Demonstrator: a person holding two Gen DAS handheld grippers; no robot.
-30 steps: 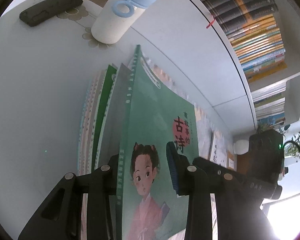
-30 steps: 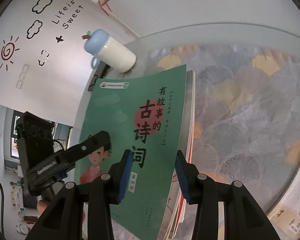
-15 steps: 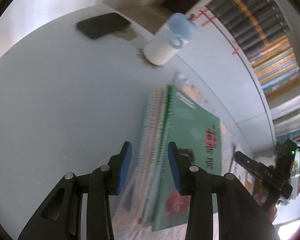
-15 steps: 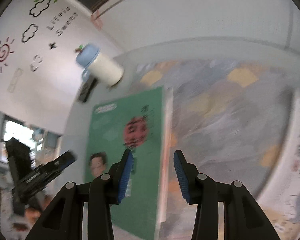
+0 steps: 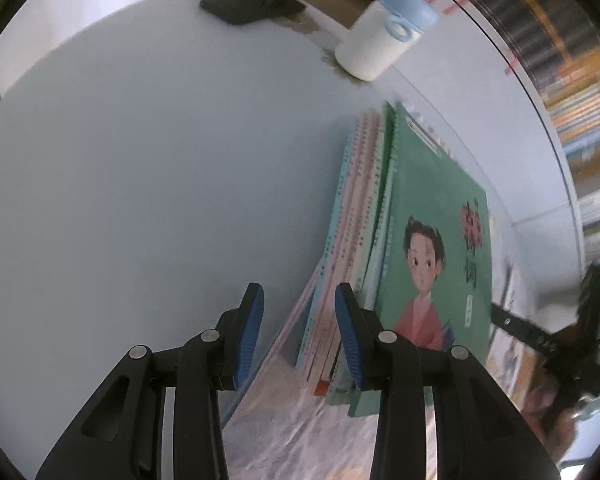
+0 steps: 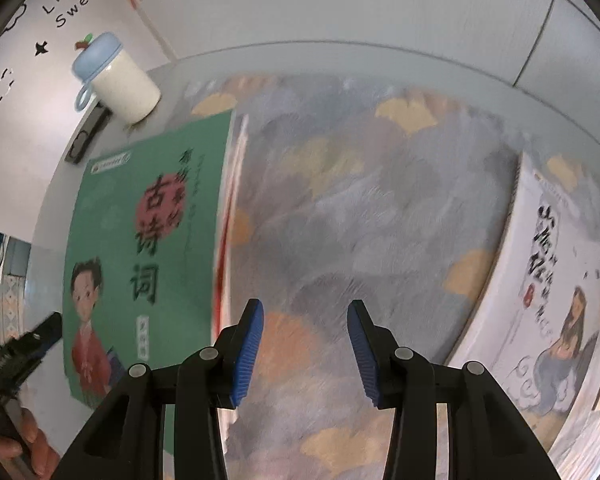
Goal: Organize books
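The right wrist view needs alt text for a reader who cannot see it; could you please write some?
An open, empty right gripper hovers over a floral-patterned mat, between a green illustrated book atop a stack and a white illustrated book.

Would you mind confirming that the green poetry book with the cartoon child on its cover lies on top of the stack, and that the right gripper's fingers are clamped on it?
Not quite. The green poetry book does lie on top of the stack, but the right gripper holds nothing: in the right wrist view its fingers stand apart over the patterned mat, beside the book.
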